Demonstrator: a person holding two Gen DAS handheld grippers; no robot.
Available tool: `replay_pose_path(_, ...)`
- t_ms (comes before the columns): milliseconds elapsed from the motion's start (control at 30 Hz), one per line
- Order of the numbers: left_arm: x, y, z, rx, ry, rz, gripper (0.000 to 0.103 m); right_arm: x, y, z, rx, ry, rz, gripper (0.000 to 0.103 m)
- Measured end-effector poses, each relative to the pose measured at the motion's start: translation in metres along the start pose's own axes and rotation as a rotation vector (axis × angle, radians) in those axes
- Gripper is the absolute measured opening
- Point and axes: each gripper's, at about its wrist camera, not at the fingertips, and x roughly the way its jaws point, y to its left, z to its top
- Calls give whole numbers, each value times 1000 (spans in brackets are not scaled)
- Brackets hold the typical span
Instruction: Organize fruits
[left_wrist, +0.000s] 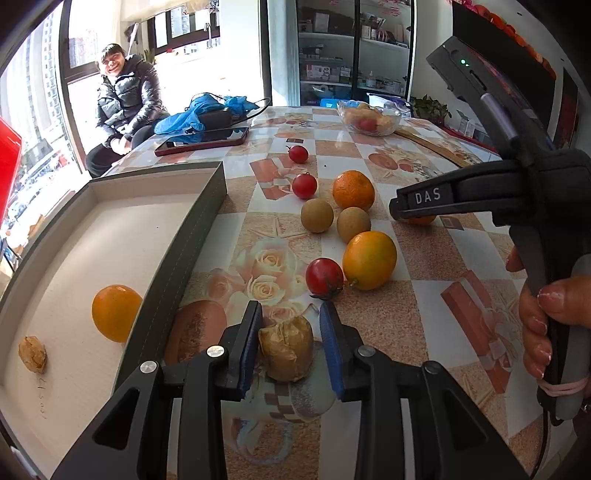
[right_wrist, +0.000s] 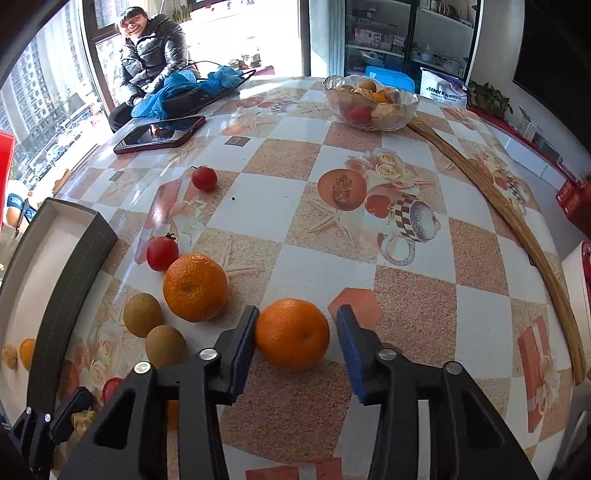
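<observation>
Three glossy tomatoes (left_wrist: 324, 277) and two round tan fruits (left_wrist: 317, 215) lie on the counter (left_wrist: 424, 295). The left gripper (left_wrist: 290, 321) has its fingers open around one wrinkled fruit (left_wrist: 286, 350). The right gripper (right_wrist: 298, 317) has its fingers open around one dimpled orange (right_wrist: 291, 334).

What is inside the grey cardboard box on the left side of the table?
The box holds one orange and a small pale-brown wrinkled fruit, apart, on its white floor. Its nearest corner lies outside the frame.

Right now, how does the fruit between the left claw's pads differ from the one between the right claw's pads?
The wrinkled brown fruit at the left claw is dull, papery and lumpy; the orange at the right claw is bright, round and smooth. The brown fruit is narrower, the orange fills more of its gap. Both rest on the patterned table, with a gap on the right side of each.
</observation>
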Motion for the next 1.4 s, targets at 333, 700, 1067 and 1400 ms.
replay_pose_path(333,0,5,0,-18,-1,-28,37,-55,-54,-88,53,-47,-25,37)
replay_pose_path(700,0,-7,-1,33,13,-44,58,-76,-67,-126,57,-104,-44,83)
replay_pose_path(1067,2,-6,-2,13,24,10,74,-57,-53,-117,-1,-58,-29,103)
replay_pose_path(1400,1,-8,-3,18,21,23,75,-58,-53,-119,2,-63,-27,103)
